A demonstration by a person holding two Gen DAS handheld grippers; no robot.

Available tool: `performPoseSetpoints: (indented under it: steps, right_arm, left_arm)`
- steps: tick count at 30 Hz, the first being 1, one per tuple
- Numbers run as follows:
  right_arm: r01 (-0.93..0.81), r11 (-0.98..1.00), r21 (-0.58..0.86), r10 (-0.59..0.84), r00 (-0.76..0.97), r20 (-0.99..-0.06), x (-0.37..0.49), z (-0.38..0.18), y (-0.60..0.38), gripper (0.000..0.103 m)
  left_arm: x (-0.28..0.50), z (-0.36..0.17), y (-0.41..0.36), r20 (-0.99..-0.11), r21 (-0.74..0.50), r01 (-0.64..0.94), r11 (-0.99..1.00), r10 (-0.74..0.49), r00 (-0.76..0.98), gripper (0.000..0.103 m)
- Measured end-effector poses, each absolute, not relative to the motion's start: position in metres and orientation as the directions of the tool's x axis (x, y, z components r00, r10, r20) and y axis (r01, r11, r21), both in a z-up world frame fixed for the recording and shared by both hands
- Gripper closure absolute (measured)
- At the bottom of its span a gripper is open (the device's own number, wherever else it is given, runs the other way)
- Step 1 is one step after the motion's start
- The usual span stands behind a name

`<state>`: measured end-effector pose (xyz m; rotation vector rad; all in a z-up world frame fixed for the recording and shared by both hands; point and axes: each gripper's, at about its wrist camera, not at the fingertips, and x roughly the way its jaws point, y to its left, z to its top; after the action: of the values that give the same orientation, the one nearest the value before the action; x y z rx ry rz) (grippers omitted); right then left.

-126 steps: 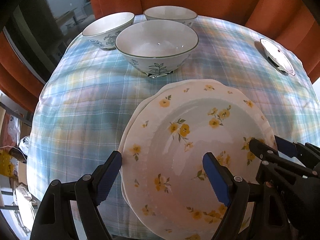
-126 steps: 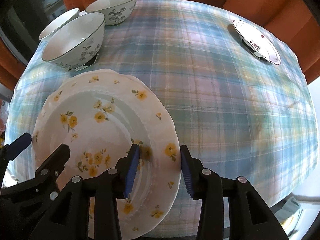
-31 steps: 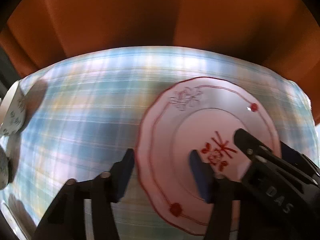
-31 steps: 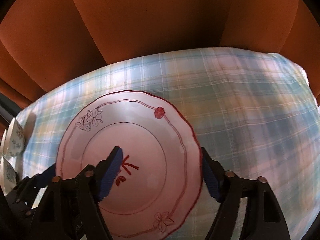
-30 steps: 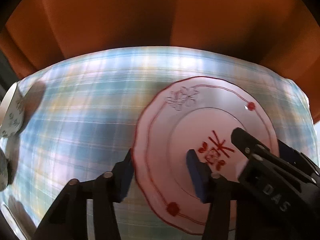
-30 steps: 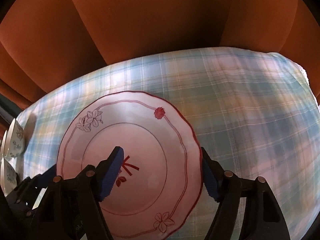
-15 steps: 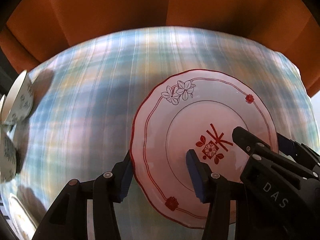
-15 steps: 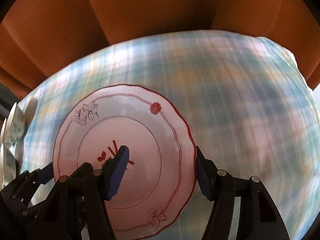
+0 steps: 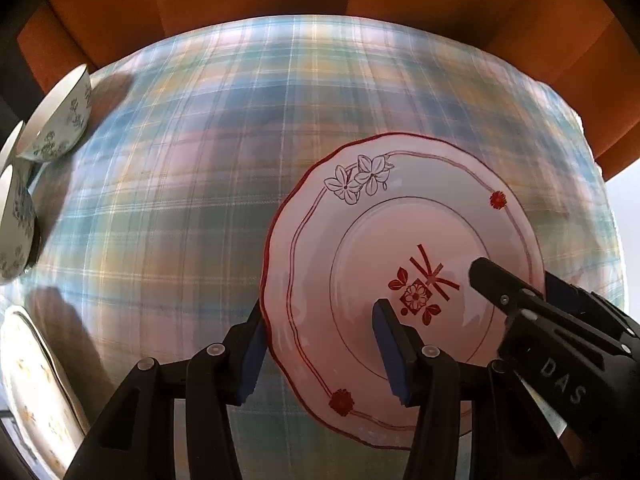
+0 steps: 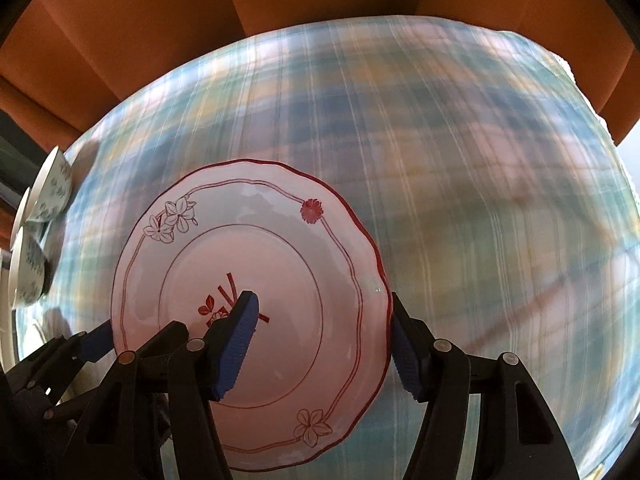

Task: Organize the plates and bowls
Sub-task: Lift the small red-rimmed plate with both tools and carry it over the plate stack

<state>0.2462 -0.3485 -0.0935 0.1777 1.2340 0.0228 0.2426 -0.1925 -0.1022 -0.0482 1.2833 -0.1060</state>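
Red-trim plate is face up & round, no long side; its two-flower mark sits at the far left. It's held over the check cloth. Left gripper pinches its left rim. Right gripper sits astride the right rim, jaws closing. 3 bowls & yellow-flower plate at left edge. Cloth past the plate is bare.

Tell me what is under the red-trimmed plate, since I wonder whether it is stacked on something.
Around the red-trimmed plate only the plaid tablecloth shows. One finger of each gripper reaches below its rim. The plate itself covers whatever lies directly beneath its centre.
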Motion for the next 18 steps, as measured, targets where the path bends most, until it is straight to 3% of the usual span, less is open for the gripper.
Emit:
performPoseSetpoints:
  steps: [4,10,18]
  right_arm:
    - [0.061,0.991,0.122,0.095,0.333,-0.938,0.249,-0.096,-0.352,0.057]
    - [0.050,0.993,0.110,0.086,0.347,-0.934,0.259,-0.100,-0.352,0.057]
    - [0.070,0.992,0.103,0.075,0.330,-0.941,0.259,-0.099,-0.349,0.056]
  left_arm:
    - [0.249,-0.096,-0.194,-0.946,-0.072,0.041,0.997,-0.081,0.314,0.052]
    - [0.252,-0.104,-0.205,-0.946,0.005,0.038,0.999,-0.008,0.323,0.051]
    - [0.249,-0.102,-0.203,-0.948,0.011,0.030,0.999,0.001,0.320,0.050]
